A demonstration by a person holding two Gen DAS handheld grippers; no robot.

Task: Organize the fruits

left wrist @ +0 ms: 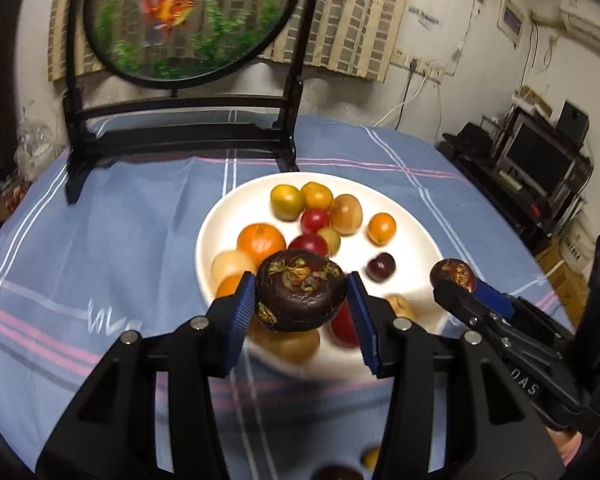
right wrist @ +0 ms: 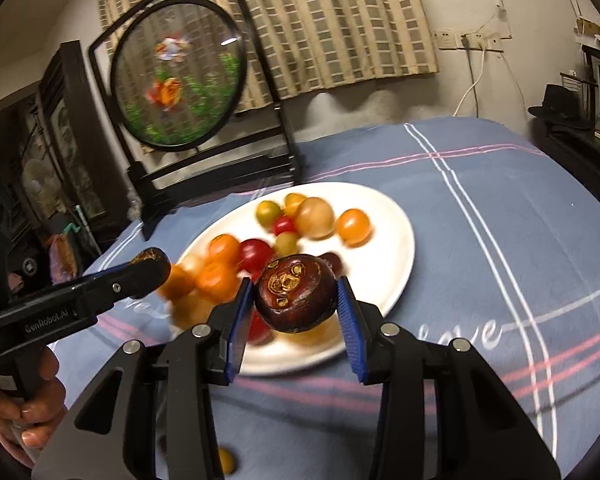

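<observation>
Both tongs [left wrist: 301,298] [right wrist: 296,298] tilted downward — gripping chestnuts [left wrist: 300,290]

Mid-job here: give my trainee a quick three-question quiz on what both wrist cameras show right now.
1. True or false: the left gripper has nothing between its fingers.
2. What does the right gripper hold? A) an orange fruit B) a dark brown round fruit C) a red tomato
3. Fill in: the loose fruits lie on a white ____ on the blue striped tablecloth.

Key:
1. False. It is shut on a dark brown fruit.
2. B, a second dark brown fruit.
3. Plate.
</observation>
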